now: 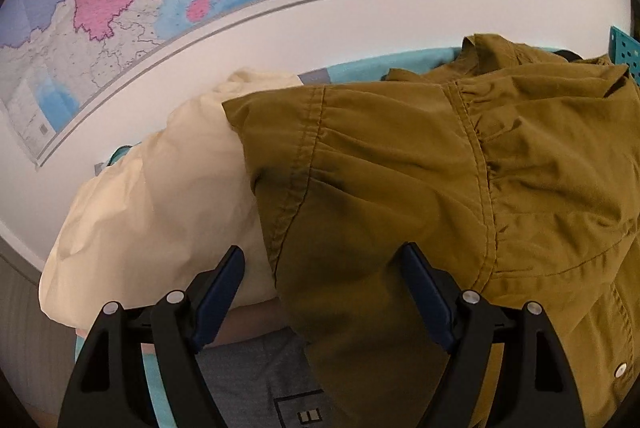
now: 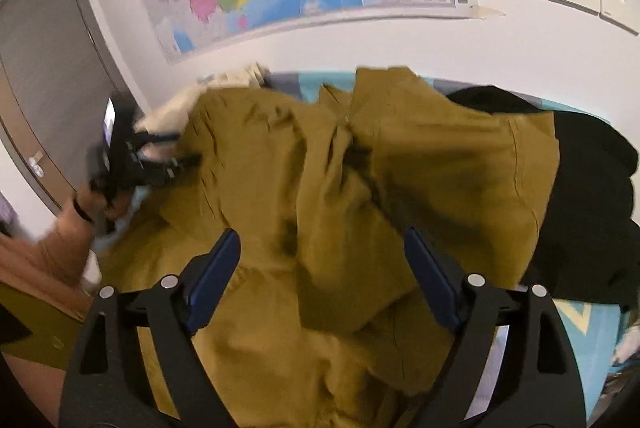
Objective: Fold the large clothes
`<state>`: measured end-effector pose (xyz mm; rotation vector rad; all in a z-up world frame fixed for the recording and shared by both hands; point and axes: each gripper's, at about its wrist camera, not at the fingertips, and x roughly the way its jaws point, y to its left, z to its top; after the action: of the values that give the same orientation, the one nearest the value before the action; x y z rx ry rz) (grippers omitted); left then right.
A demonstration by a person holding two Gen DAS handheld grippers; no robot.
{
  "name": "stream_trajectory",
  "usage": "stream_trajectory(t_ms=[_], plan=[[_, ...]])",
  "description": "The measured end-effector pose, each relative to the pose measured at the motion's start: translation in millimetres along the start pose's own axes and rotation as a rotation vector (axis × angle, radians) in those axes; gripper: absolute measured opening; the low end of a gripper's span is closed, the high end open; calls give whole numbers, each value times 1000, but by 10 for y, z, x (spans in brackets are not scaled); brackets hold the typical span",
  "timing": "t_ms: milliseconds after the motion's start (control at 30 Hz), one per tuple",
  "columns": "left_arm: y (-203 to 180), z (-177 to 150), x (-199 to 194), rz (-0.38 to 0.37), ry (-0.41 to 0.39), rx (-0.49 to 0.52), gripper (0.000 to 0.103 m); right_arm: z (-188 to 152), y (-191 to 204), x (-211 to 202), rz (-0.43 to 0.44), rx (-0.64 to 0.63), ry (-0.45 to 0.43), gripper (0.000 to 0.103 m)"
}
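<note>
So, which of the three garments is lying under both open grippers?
The olive-brown shirt: it lies below the left gripper and right gripper. The cream garment sits left, the black garment right.

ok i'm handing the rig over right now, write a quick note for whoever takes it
Left tool: open, empty, over the left edge of the olive-brown shirt.
Right tool: open, empty, above the shirt's middle.
Things: the shirt lies rumpled on the bed, partly over a cream garment on its left and a black garment on its right.
Done: no neat fold visible.
Left: probably spread it flat, then fold.
</note>
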<state>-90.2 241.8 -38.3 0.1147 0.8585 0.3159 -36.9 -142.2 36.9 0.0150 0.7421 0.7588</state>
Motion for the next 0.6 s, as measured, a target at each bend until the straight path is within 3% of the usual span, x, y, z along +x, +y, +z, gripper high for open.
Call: stream_trajectory(t_ms=[133,467,600], plan=[[-7,-5,-18,-2,-5,-30,78,-112,-33,110,3,33,-9,70],[45,-52,-35,-3,-4,-71,77,-129,-65,203,31,63,-27,58],[58,-48,-34,-7,-6,-79,77,-66,-64,157,73,74,-42,25]])
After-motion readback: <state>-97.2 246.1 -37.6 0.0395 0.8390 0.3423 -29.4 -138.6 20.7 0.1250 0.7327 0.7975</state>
